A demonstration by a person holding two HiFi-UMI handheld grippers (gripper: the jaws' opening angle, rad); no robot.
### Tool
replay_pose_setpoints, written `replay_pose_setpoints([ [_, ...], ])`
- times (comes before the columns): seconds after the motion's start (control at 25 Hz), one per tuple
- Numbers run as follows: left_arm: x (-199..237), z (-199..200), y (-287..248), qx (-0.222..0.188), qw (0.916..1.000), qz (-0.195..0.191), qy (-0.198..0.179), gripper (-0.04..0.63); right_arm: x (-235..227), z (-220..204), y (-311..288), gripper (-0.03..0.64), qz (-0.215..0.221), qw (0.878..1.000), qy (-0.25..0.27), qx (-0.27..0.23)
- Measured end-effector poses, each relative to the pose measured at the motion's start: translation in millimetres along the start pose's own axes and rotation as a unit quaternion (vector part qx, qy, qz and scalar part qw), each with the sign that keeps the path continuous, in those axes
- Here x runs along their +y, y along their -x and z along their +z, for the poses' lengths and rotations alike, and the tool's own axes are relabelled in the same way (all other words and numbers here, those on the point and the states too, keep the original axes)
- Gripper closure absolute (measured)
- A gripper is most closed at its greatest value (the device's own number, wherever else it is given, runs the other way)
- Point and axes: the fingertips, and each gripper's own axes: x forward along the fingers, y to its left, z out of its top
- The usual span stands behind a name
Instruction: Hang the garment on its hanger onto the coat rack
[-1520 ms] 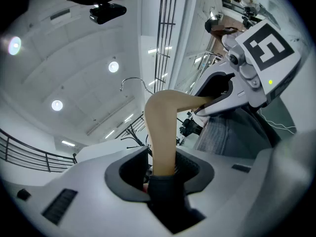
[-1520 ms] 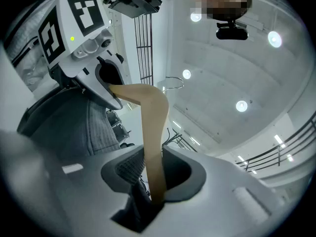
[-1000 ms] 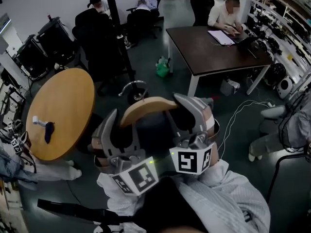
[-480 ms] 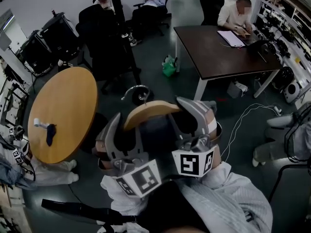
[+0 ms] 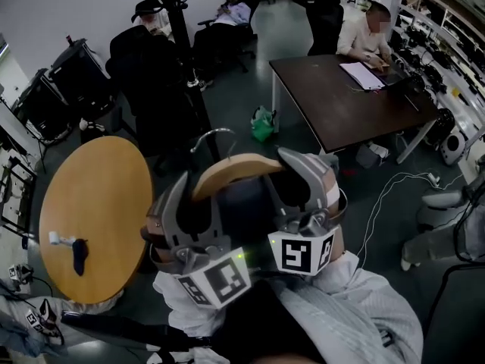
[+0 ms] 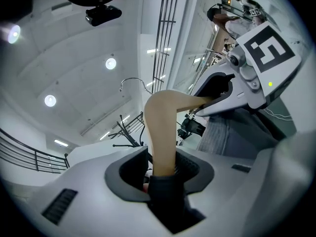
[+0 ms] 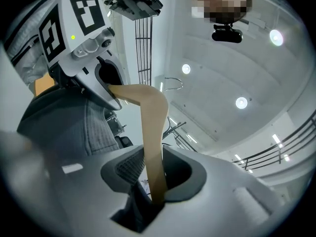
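The curved pale wooden hanger (image 5: pixel 231 171) is held up in front of the person, level across the 2 grippers, its bent metal hook (image 5: pixel 213 136) rising from its middle and pointing away from them. A dark garment (image 5: pixel 241 203) hangs on it and drops between the grippers. The left gripper (image 5: pixel 191 207) is clamped on the hanger's left arm: in the left gripper view the wood (image 6: pixel 162 132) stands straight up between the 2 pads, with dark cloth bunched just below it. The right gripper (image 5: pixel 305 182) is clamped on the other arm in the same way, the wood (image 7: pixel 152 132) pinched between its pads. The tall black coat rack (image 5: pixel 179 29) stands beyond the hook, well apart from it, with dark coats already on it. A round wooden table (image 5: pixel 91 203) lies to the left, a dark rectangular table (image 5: pixel 333 101) to the right, and a green bag (image 5: pixel 263 123) sits on the floor between them.
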Motion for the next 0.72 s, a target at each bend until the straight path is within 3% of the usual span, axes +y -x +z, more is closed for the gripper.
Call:
replay_pose_setpoints([
  [0.44, 9, -80, -129, 0.009, 0.9996, -0.025, 0.011, 0.462, 36, -61, -133, 0.511, 0.018, 1.0, -0.009, 0.02],
  [0.72, 16, -120, -232, 0.032, 0.9994, -0.009, 0.005, 0.462, 42, -111, -238, 0.509, 0.036, 0.999, -0.018, -0.001],
])
